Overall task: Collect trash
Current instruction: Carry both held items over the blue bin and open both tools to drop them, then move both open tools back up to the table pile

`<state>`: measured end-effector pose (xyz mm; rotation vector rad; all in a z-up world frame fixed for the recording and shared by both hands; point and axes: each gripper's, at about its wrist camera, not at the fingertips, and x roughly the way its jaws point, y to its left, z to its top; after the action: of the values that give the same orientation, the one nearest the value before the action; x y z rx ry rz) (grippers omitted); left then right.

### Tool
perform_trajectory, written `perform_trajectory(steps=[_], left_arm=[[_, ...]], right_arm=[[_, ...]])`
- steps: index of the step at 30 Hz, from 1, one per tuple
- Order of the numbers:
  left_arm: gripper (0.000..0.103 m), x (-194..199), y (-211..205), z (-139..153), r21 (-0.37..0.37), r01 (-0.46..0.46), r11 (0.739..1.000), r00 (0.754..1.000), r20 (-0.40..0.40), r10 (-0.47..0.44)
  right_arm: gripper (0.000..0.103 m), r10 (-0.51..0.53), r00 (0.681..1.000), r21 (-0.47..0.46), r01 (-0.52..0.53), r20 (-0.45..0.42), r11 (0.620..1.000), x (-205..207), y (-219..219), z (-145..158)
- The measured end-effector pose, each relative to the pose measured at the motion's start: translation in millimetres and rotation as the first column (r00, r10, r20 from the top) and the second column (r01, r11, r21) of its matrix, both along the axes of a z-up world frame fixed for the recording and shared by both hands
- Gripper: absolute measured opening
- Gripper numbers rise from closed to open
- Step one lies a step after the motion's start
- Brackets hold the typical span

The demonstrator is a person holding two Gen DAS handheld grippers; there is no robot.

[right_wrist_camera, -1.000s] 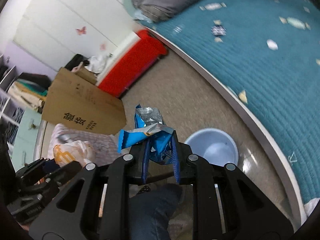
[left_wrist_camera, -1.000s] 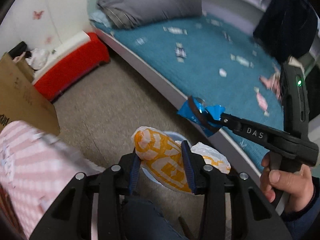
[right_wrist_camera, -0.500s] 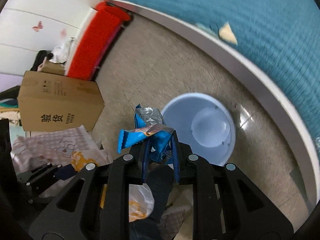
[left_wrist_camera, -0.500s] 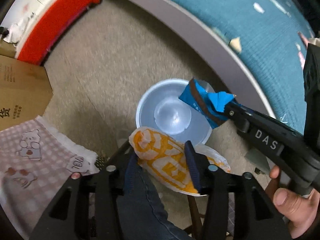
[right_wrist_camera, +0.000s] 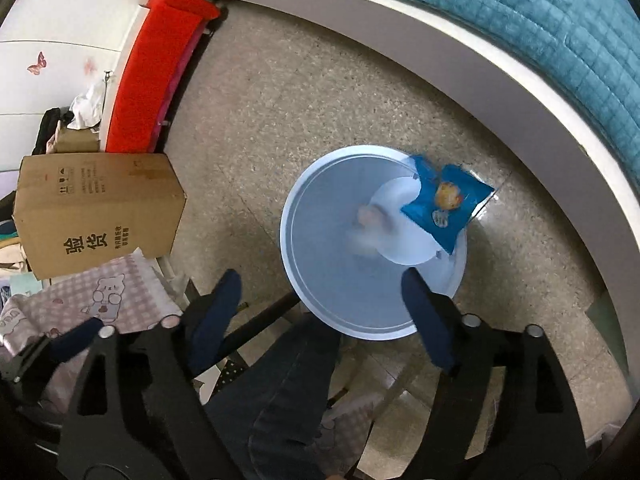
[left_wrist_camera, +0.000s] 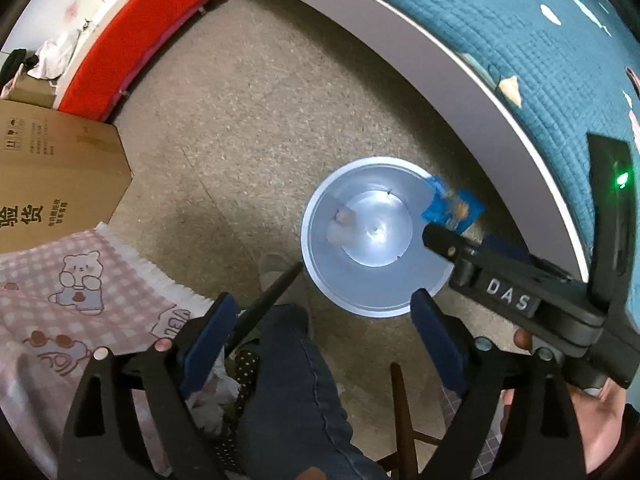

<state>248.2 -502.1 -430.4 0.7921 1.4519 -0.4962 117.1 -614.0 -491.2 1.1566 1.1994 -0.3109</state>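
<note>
- Looking steeply down from both wrist views onto a speckled floor (left_wrist_camera: 248,128) beside a bed edge with a teal quilt (left_wrist_camera: 520,40).
- Pale blue round bin (right_wrist_camera: 320,280) standing on the floor, just below both grippers.
- Left gripper (left_wrist_camera: 320,320): blue-padded fingers (left_wrist_camera: 208,336) wide apart and opening, nothing between them.
- Right gripper (right_wrist_camera: 320,300): fingers (right_wrist_camera: 424,312) wide apart and opening, nothing gripped.
- Blue snack wrapper (right_wrist_camera: 444,200) free of the fingers, over the bin's far right rim, partly inside the opening.
- Blurred pale and orange shape (right_wrist_camera: 368,224) inside the bin; too smeared to identify.
- Cardboard box (right_wrist_camera: 96,204) and red bench (right_wrist_camera: 148,80) to the left, well apart from the bin.
- Pink checked cloth (left_wrist_camera: 68,300) and a jeans-clad leg (left_wrist_camera: 296,392) at the bottom.
</note>
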Motion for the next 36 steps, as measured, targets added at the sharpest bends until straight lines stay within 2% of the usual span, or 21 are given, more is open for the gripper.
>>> perform_trajectory(steps=[7, 10, 12, 16, 19, 23, 26, 30, 36], left_arm=[[0.088, -2, 3, 25, -0.047, -0.017, 0.999, 0.999, 0.040, 0.019], [0.088, -4, 6, 39, -0.082, -0.026, 0.996, 0.998, 0.050, 0.030], [0.088, -6, 9, 51, -0.116, -0.035, 0.993, 0.998, 0.054, 0.042], [0.088, -13, 20, 83, -0.209, -0.054, 0.976, 0.995, 0.070, 0.070], [0.088, -20, 32, 119, -0.298, -0.059, 0.953, 0.990, 0.102, 0.093], [0.088, -32, 53, 175, -0.428, -0.056, 0.902, 0.978, 0.160, 0.137], [0.088, -45, 75, 214, -0.504, -0.041, 0.863, 0.960, 0.221, 0.174], [0.089, -60, 108, 257, -0.566, -0.018, 0.824, 0.922, 0.309, 0.232], [0.089, -72, 170, 302, -0.629, 0.001, 0.777, 0.862, 0.395, 0.319]], right_arm=[[0.086, 0.004, 1.000, -0.015, -0.003, 0.024, 1.000, -5, 1, 13], [0.091, 0.006, 0.999, -0.057, -0.004, 0.032, 0.998, -9, 2, 29], [0.096, 0.009, 0.999, -0.095, -0.005, 0.040, 0.995, -11, 3, 45], [0.097, 0.005, 0.997, -0.188, 0.009, 0.074, 0.982, -15, 5, 89], [0.097, 0.001, 0.993, -0.272, 0.032, 0.119, 0.962, -21, 9, 132], [0.097, 0.012, 0.977, -0.367, 0.067, 0.211, 0.928, -29, 22, 196], [0.097, 0.029, 0.967, -0.413, 0.081, 0.254, 0.907, -31, 33, 231], [0.097, 0.066, 0.949, -0.468, 0.091, 0.309, 0.879, -34, 58, 278], [0.097, 0.154, 0.915, -0.532, 0.074, 0.372, 0.844, -29, 104, 335]])
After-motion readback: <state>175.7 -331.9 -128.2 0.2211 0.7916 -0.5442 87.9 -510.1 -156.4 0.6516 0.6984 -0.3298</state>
